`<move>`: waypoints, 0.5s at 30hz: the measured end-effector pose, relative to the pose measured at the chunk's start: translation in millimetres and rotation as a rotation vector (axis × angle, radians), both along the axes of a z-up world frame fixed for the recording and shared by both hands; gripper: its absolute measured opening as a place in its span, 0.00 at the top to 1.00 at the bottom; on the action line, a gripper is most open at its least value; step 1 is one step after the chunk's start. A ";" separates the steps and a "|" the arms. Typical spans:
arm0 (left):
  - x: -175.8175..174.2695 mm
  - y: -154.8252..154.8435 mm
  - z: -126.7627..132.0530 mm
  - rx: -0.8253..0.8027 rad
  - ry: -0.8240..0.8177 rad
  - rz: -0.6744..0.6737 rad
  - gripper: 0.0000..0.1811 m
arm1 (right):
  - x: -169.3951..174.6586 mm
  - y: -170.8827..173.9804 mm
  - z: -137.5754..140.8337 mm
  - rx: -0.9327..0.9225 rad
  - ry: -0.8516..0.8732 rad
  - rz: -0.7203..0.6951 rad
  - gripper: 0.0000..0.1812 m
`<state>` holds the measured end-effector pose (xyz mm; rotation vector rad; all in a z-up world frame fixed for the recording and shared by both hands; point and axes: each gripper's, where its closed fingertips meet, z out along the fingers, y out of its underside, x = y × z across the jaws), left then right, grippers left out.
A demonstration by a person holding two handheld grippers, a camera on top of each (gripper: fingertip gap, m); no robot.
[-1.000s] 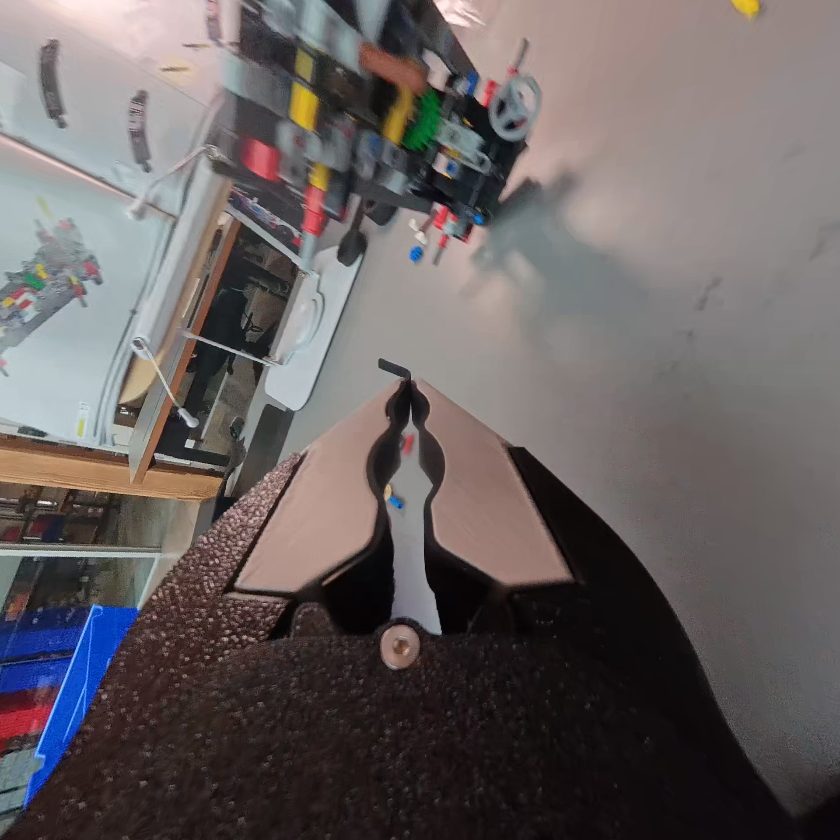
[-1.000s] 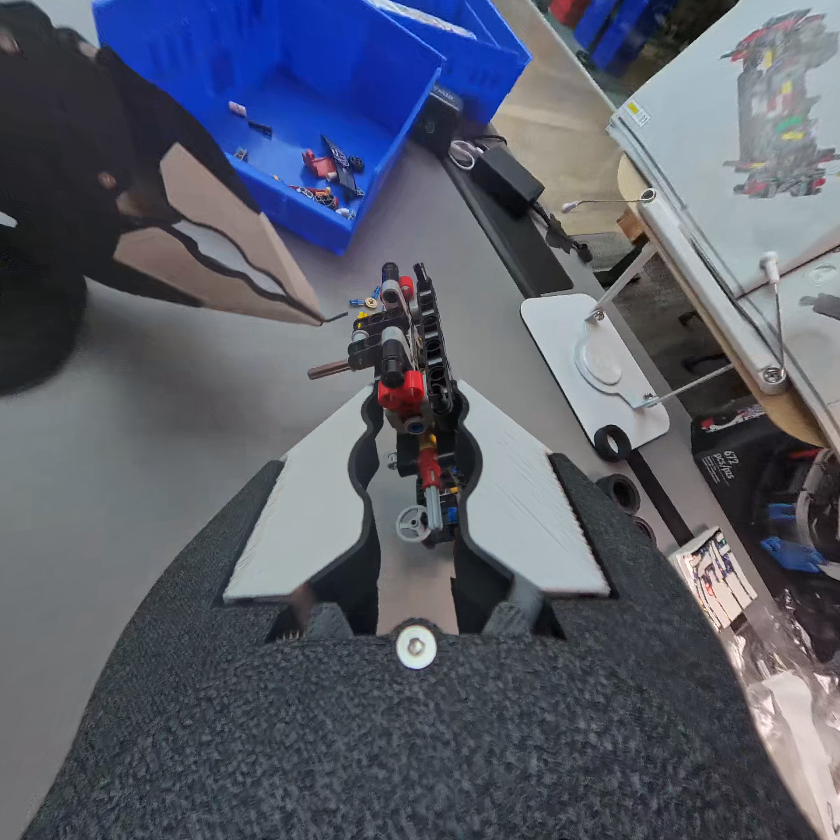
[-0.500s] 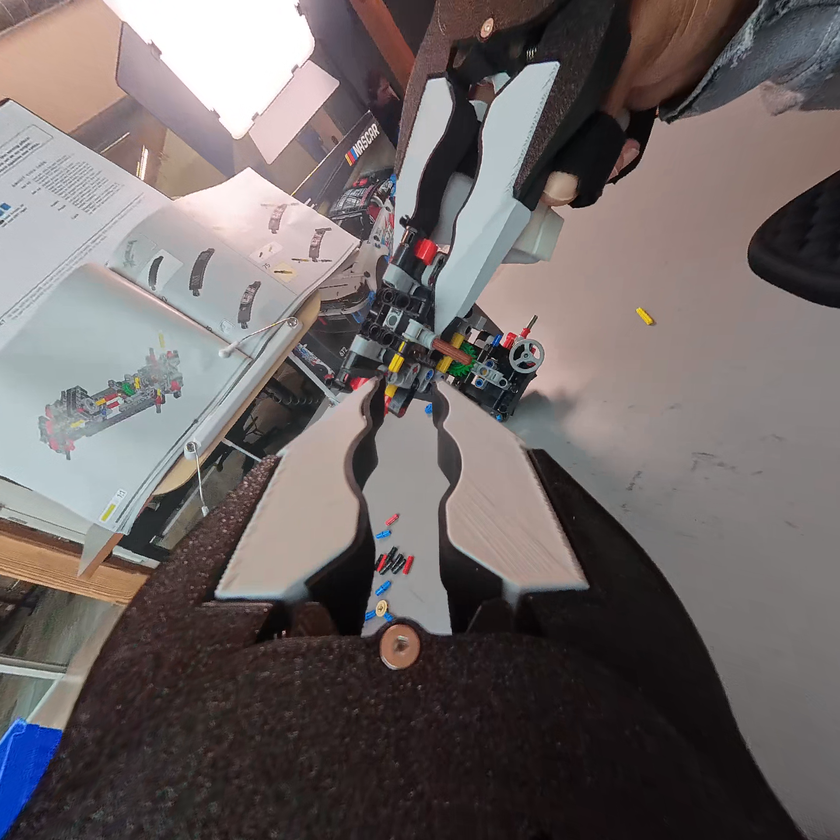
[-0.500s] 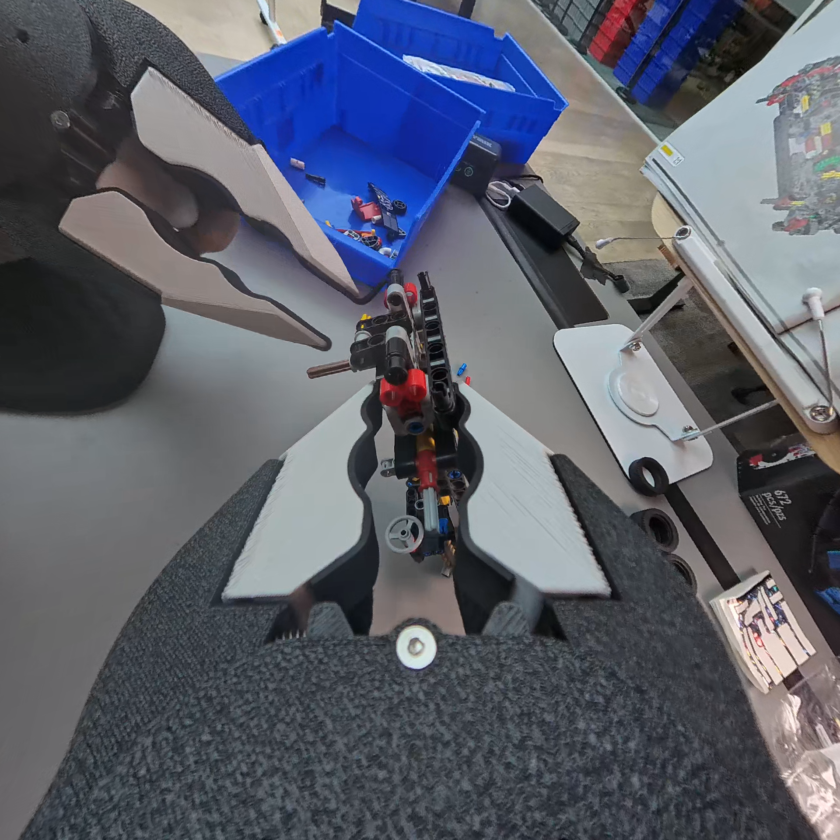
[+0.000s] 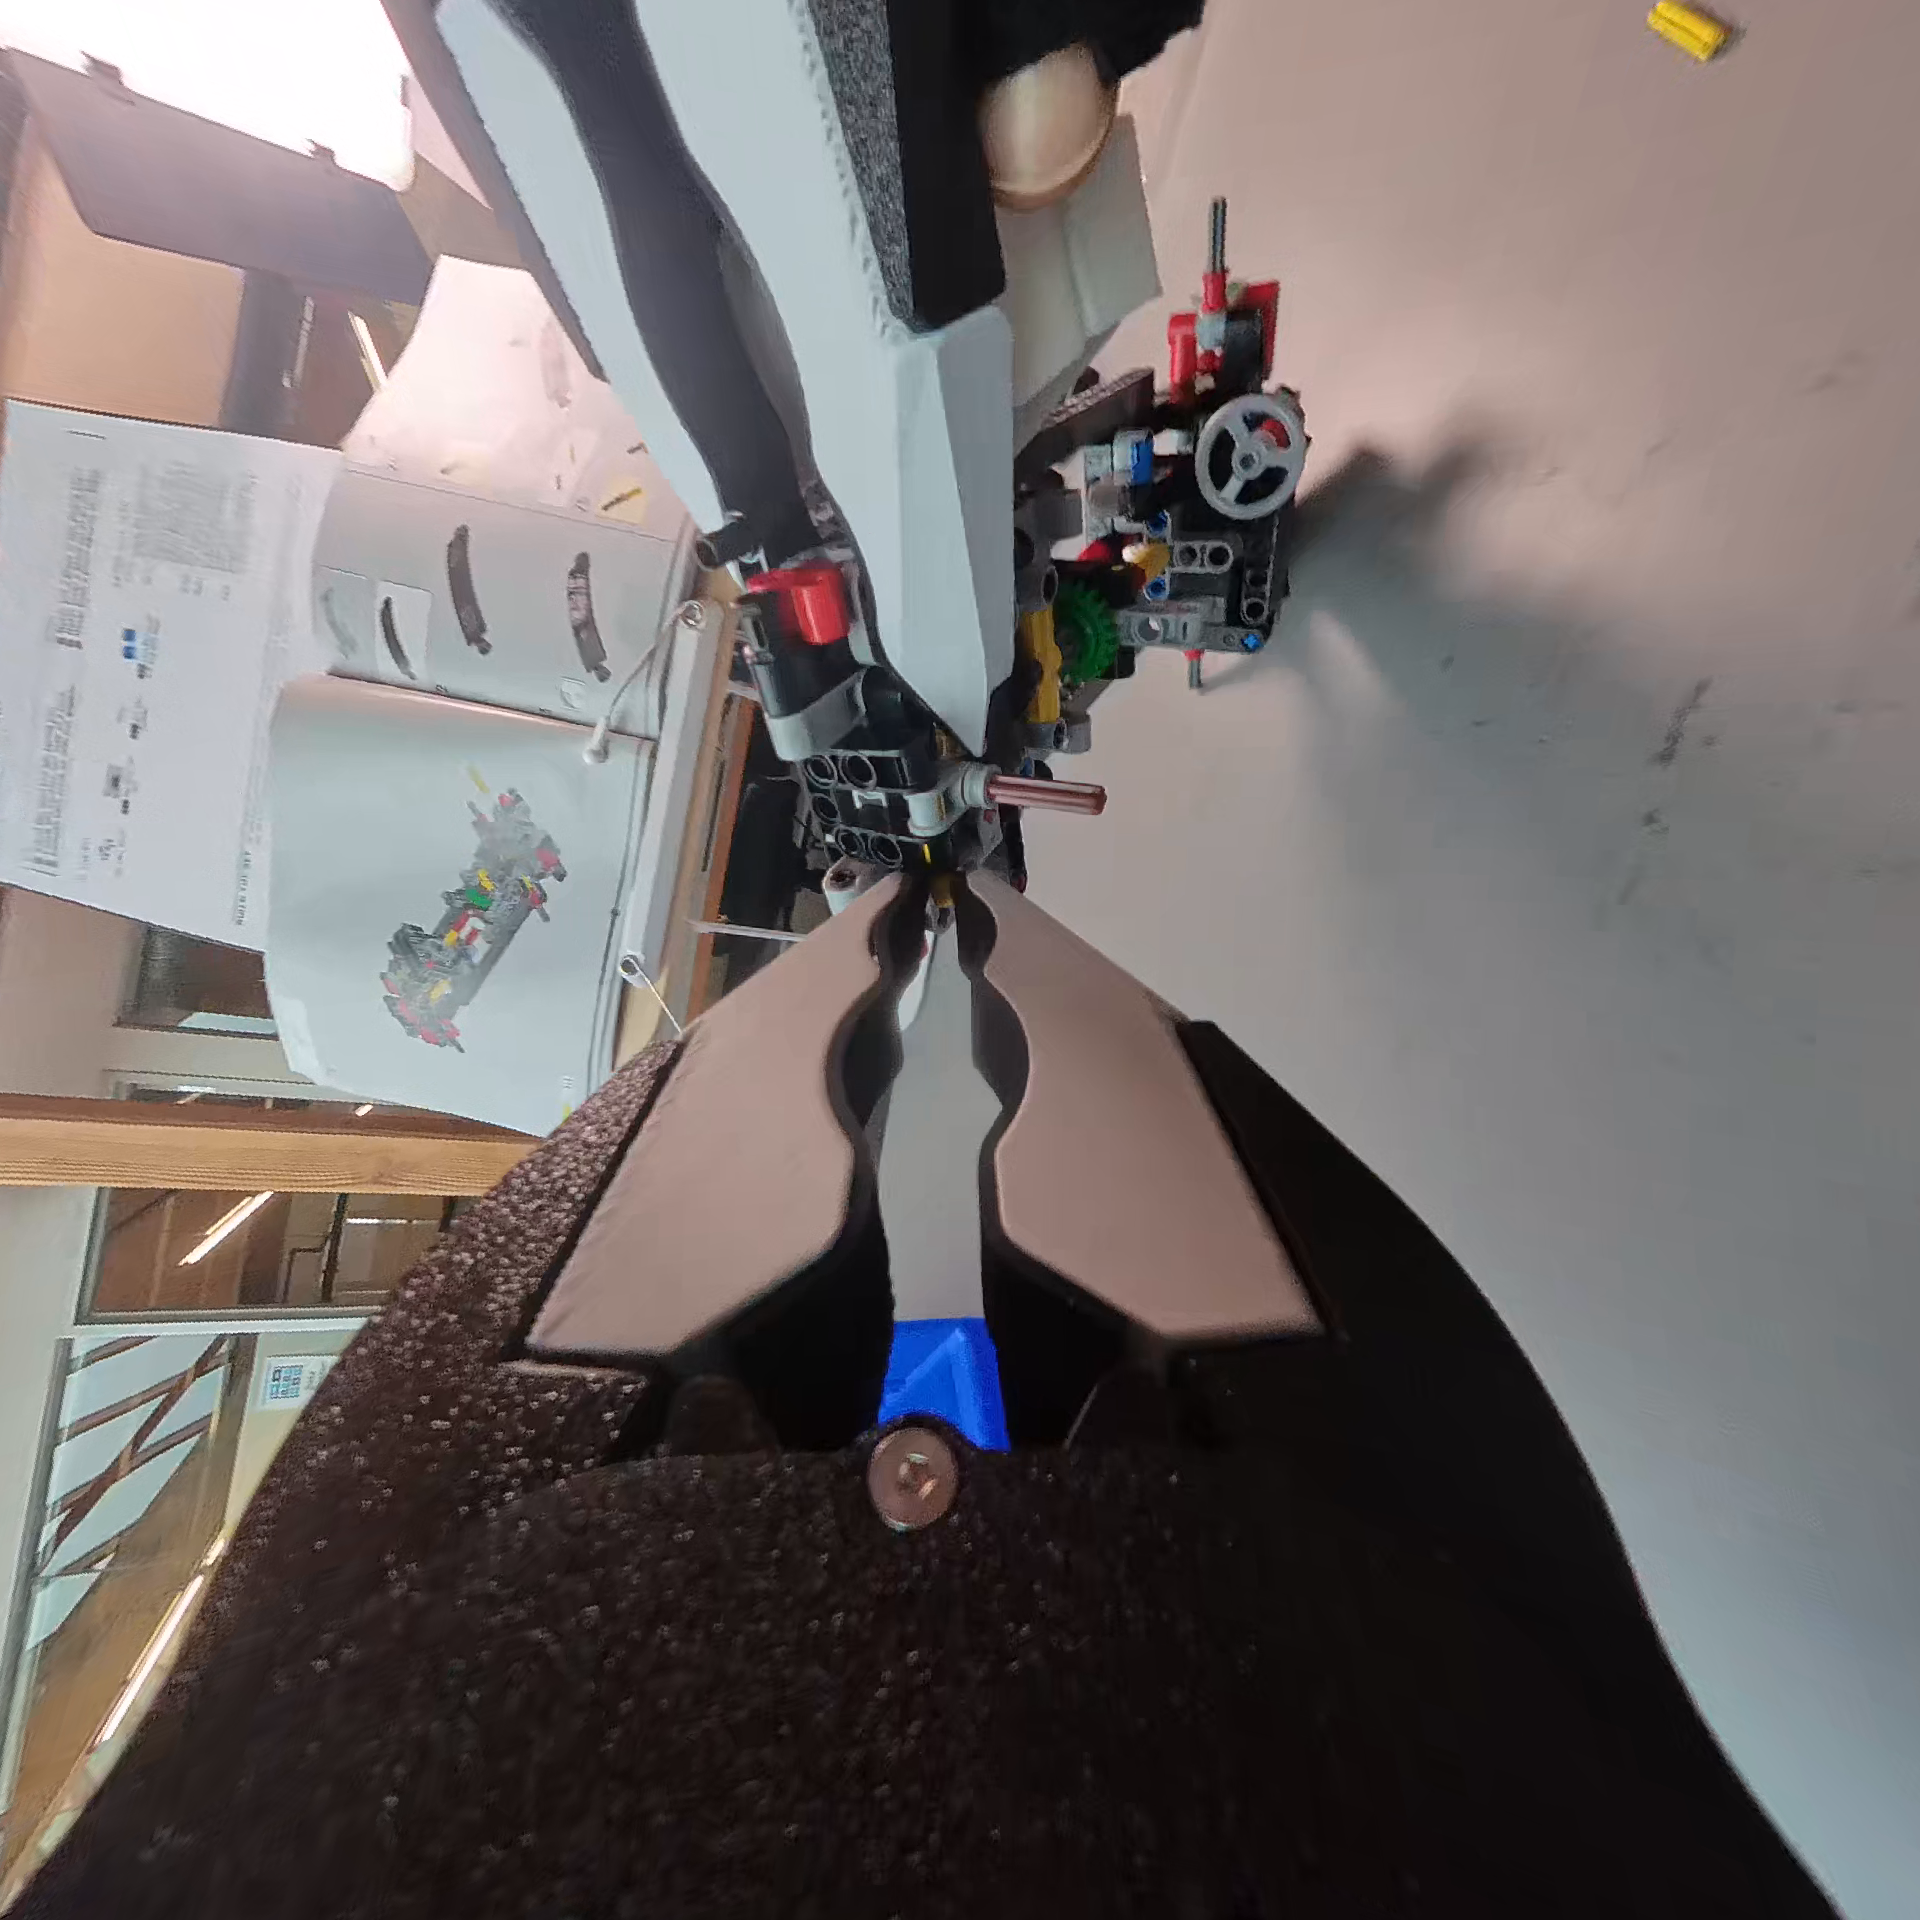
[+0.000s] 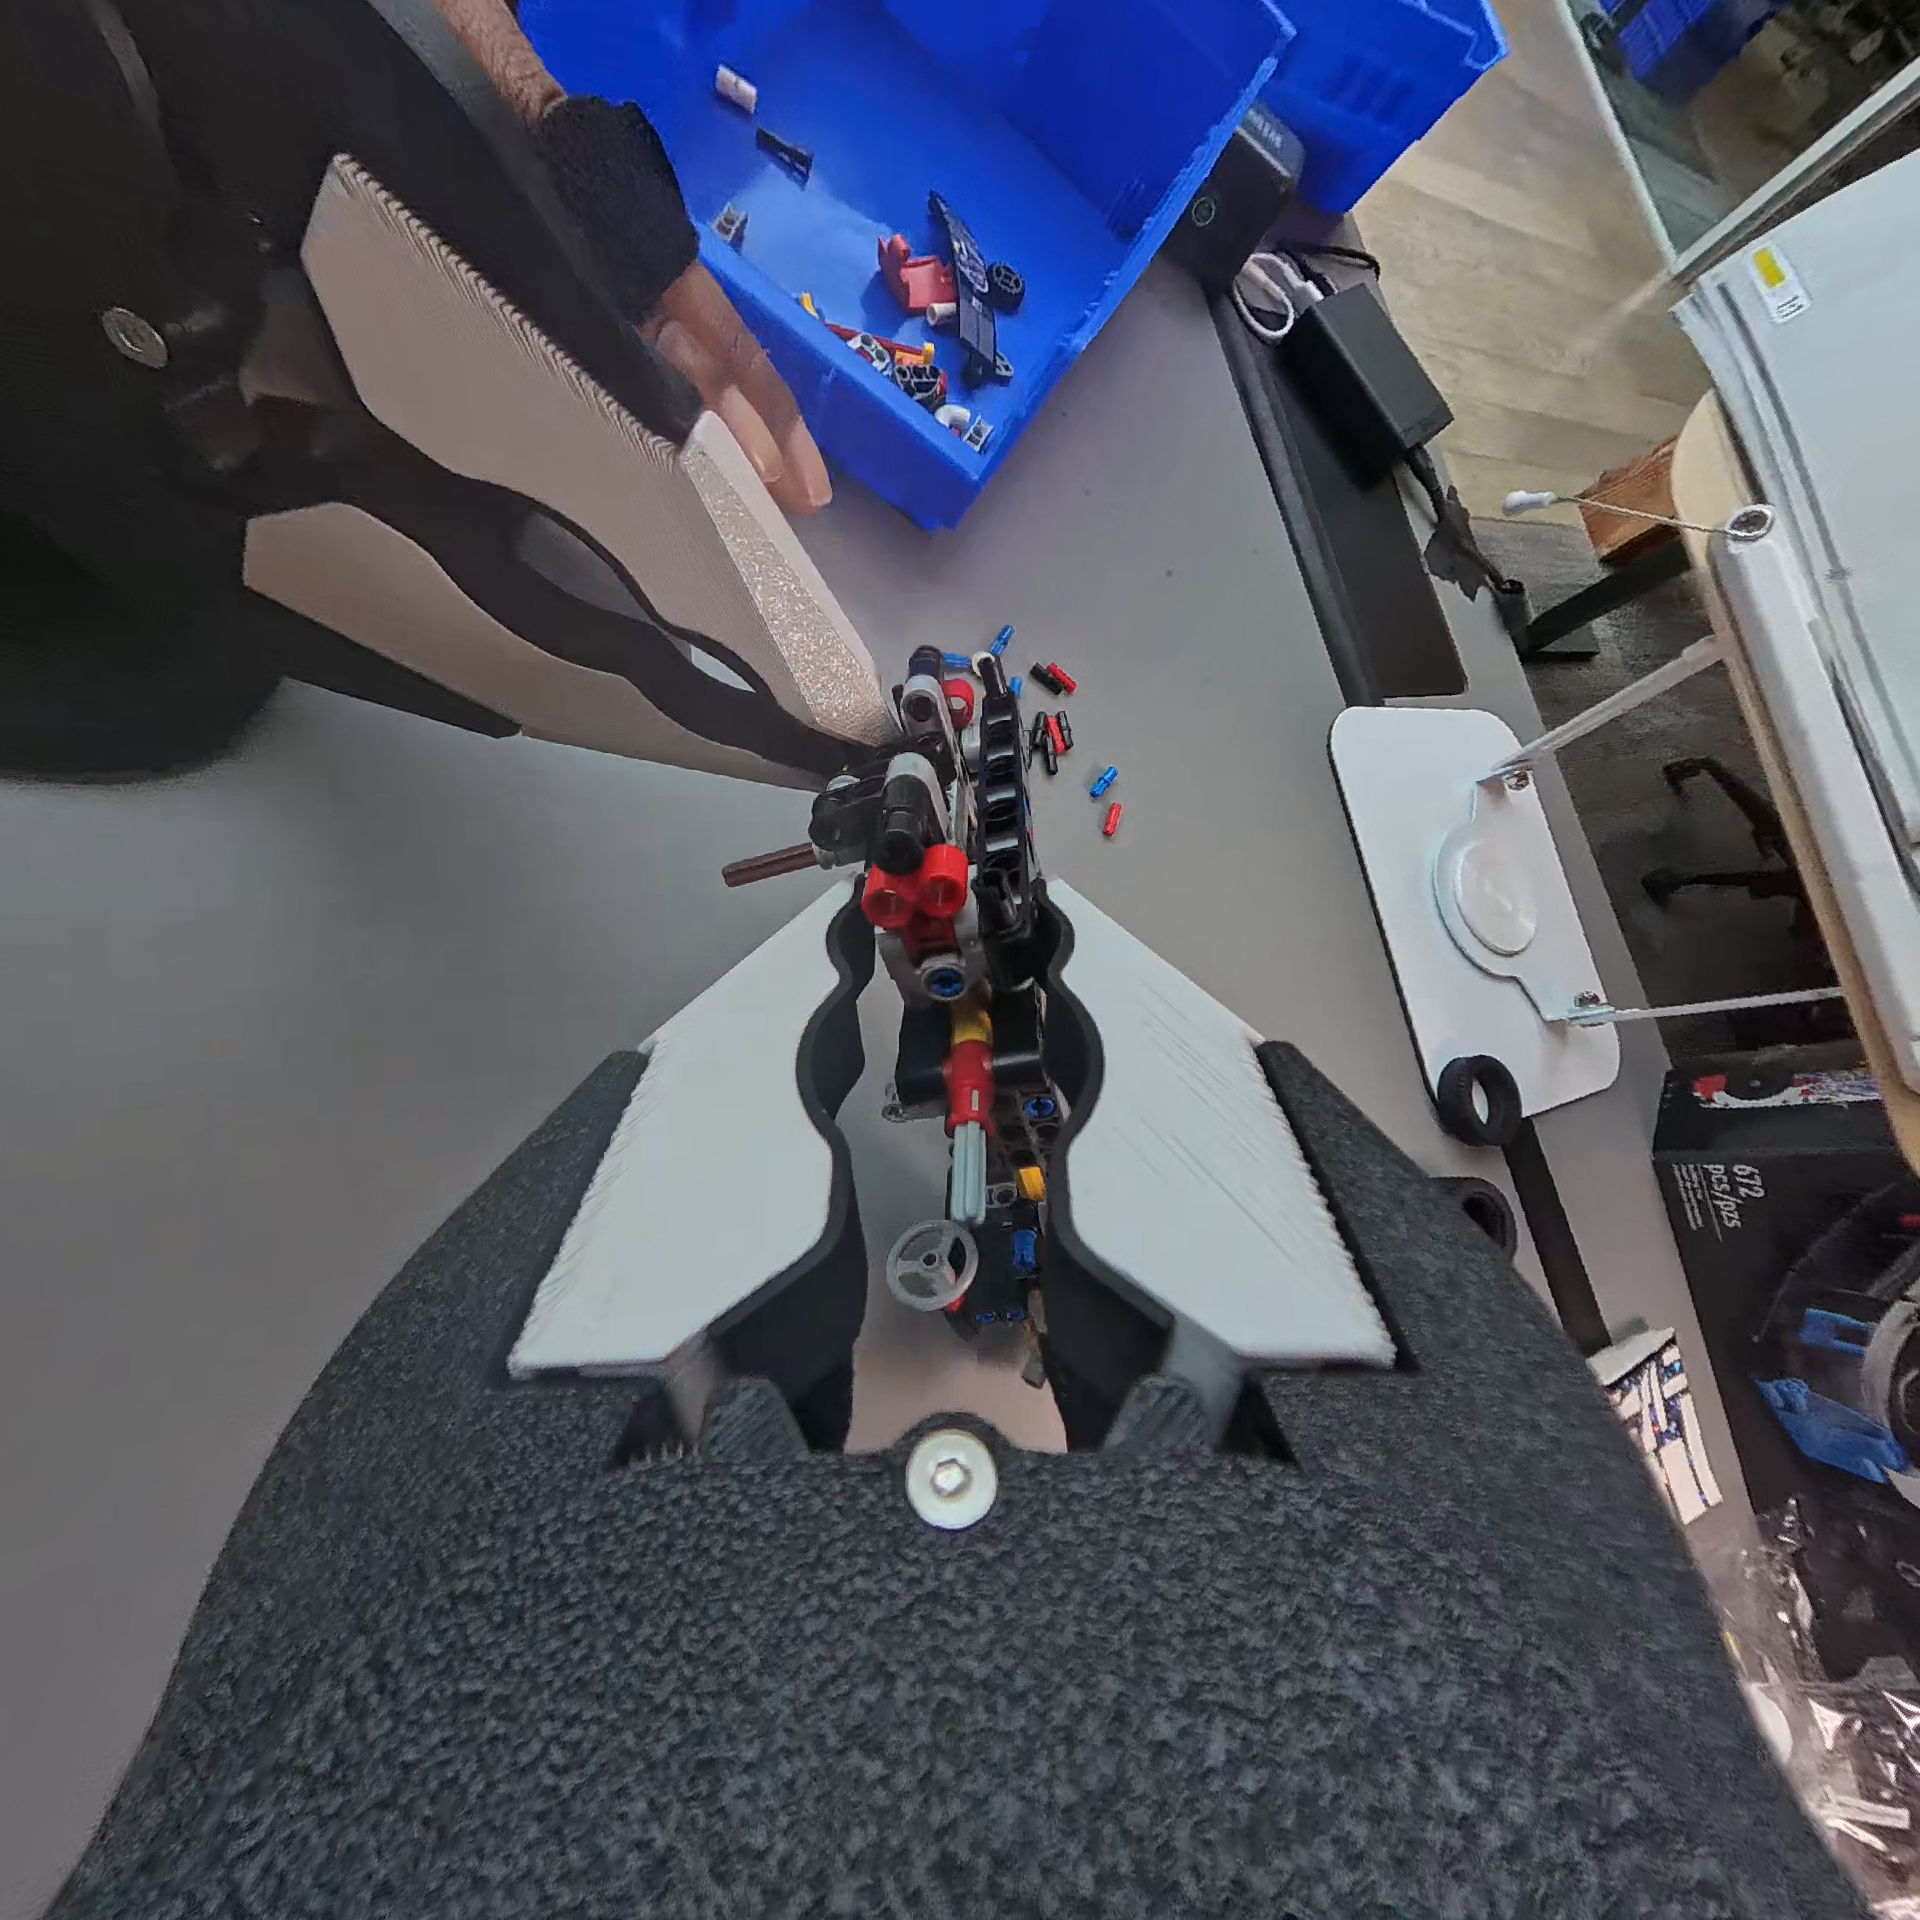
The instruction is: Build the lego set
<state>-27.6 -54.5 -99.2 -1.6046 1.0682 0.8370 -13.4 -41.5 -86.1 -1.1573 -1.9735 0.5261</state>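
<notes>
Closing in since a second ago, the left gripper (image 5: 928, 914) now meets the lego chassis (image 6: 961, 935), jaws nearly together on a small part. Right gripper (image 6: 951, 940) clamps the chassis mid-tabletop (image 6: 416, 935). A misaligned push could dislodge pieces.

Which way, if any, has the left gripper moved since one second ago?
Yes. In the right wrist view, the left gripper has closed in from near the blue bin, its tips now at the lego assembly.

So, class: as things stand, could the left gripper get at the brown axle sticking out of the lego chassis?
Probably yes: the left gripper is beside the brown axle, whose free end juts clear of the chassis.
</notes>
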 end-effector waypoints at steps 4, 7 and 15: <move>1.4 -3.1 -25.6 -0.123 -0.049 -0.015 0.99 | -3.1 -2.6 -16.0 0.025 -0.055 0.036 0.86; 9.2 -8.1 -47.0 -0.215 -0.044 -0.052 0.99 | 1.8 -5.2 -31.2 0.044 -0.120 0.076 0.86; 37.6 -43.1 -128.2 -0.432 0.024 -0.211 1.00 | 8.4 6.1 18.8 -0.076 0.012 0.075 0.87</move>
